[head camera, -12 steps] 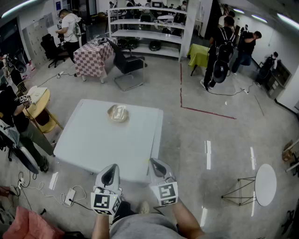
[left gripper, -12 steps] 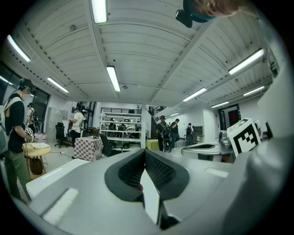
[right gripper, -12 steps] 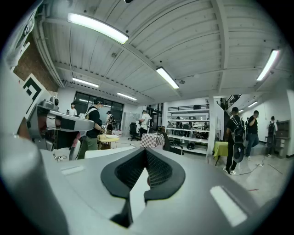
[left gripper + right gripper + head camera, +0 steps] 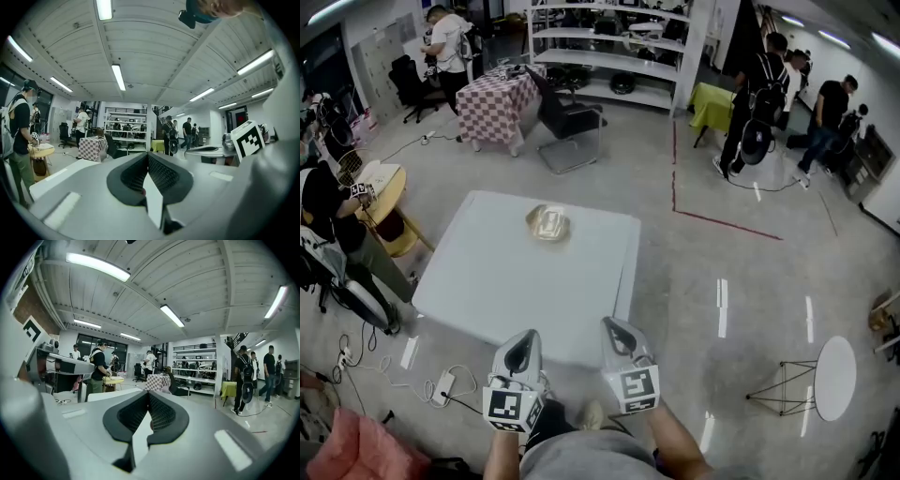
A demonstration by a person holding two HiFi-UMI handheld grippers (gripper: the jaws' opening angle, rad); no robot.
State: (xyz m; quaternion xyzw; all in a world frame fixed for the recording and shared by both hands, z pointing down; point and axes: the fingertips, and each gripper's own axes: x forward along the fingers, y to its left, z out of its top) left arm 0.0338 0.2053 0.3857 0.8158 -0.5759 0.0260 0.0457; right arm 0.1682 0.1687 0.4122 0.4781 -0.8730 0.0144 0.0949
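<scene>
Grey polished floor [image 4: 741,281] stretches across a busy workshop, with storage shelves [image 4: 609,52] along the far wall, a checked-cloth table [image 4: 492,108] and a black chair [image 4: 567,122] in front of them, and a red line [image 4: 717,222] taped on the floor to the right. At the near edge of a white bench [image 4: 487,281] I hold both claws side by side and level, pointing toward the far side. The left claw [image 4: 521,352] is closed tip to tip, and its own view shows nothing between the ribbed pads [image 4: 161,176]. The right claw [image 4: 617,339] is likewise pressed together and empty, as its own view shows [image 4: 148,397]. The only thing on the bench is a shallow tan dish [image 4: 548,223], sitting alone near the far edge and well apart from both claws. It lies straight ahead across the full depth of the bench, more in line with the left claw than the right, so I judge the left the nearer of the two. From here the dish looks roughly round, and I cannot make out a clear long axis.
</scene>
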